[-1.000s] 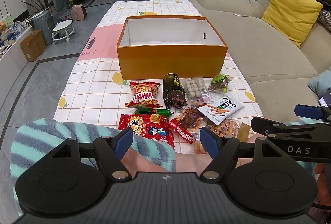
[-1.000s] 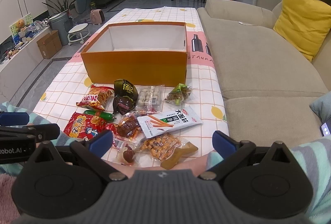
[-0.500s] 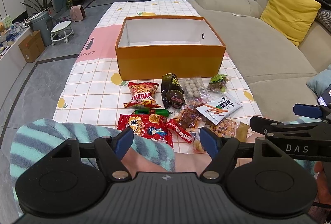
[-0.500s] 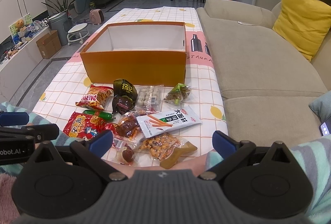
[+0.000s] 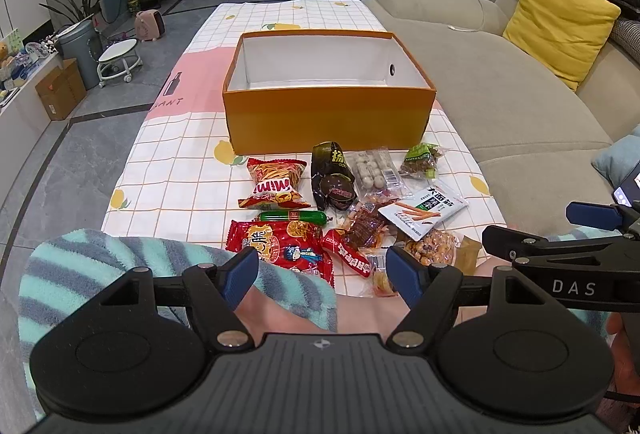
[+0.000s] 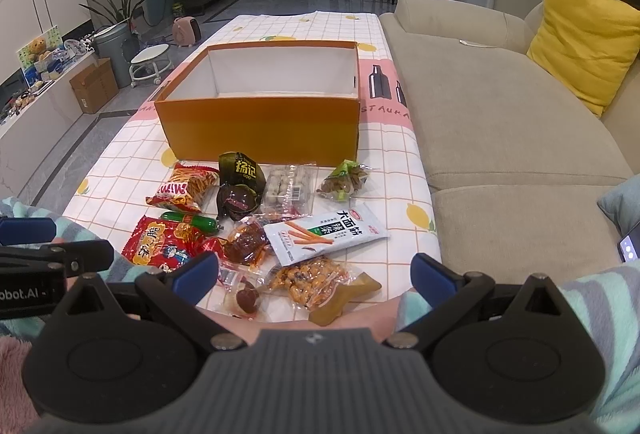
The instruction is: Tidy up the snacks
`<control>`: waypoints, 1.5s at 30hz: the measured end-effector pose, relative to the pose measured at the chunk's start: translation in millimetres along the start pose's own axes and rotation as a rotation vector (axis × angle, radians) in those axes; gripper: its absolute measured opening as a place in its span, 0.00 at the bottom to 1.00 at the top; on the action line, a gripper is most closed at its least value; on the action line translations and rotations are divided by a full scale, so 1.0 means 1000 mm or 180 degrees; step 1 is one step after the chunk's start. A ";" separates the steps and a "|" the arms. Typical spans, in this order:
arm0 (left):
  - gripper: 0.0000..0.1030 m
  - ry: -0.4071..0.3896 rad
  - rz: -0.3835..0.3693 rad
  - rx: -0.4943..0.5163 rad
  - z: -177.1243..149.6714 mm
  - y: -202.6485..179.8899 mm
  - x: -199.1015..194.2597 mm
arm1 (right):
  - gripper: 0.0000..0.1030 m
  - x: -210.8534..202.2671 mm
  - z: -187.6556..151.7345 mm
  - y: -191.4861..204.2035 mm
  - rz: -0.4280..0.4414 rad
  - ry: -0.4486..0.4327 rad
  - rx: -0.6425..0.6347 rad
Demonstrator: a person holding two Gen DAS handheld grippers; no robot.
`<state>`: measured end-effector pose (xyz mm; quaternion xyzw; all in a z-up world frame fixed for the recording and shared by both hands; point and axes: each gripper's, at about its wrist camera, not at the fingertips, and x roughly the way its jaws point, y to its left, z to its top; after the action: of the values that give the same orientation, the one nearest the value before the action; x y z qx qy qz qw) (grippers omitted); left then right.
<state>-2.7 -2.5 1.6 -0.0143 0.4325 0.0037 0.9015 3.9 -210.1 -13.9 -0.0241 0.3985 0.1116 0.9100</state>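
Observation:
An empty orange box with a white inside stands on the checked tablecloth. In front of it lie several snack packets: a red Mimi chip bag, a dark green pouch, a green sausage stick, a large red packet and a white packet with orange sticks. My left gripper hangs open above the near edge of the pile, nothing in it. The right gripper is open too, over the nut packet.
A beige sofa with a yellow cushion runs along the table's right side. Striped sleeves and the person's knees sit below both grippers. The other gripper's arm shows at the right edge. Grey floor, a stool and cardboard boxes lie left.
Both views have shifted only slightly; the left gripper has eased back a little from the snacks. The grippers stay open and nothing on the table has moved.

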 end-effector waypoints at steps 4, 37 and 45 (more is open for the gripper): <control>0.83 -0.0001 0.0001 -0.0005 0.000 0.000 0.000 | 0.96 0.000 0.000 0.000 0.0000 0.0002 0.0000; 0.80 0.0057 -0.0145 0.0021 0.004 0.001 0.003 | 0.96 0.004 0.003 0.002 0.0041 0.0032 -0.0032; 0.79 0.0100 -0.0294 -0.0001 0.035 0.015 0.014 | 0.96 0.006 0.029 0.001 0.0219 0.0020 -0.0099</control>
<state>33.7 13.9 12.2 -0.0345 0.4455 -0.0381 0.8938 28.5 -204.0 1.6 -0.0248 0.4003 0.1489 0.9039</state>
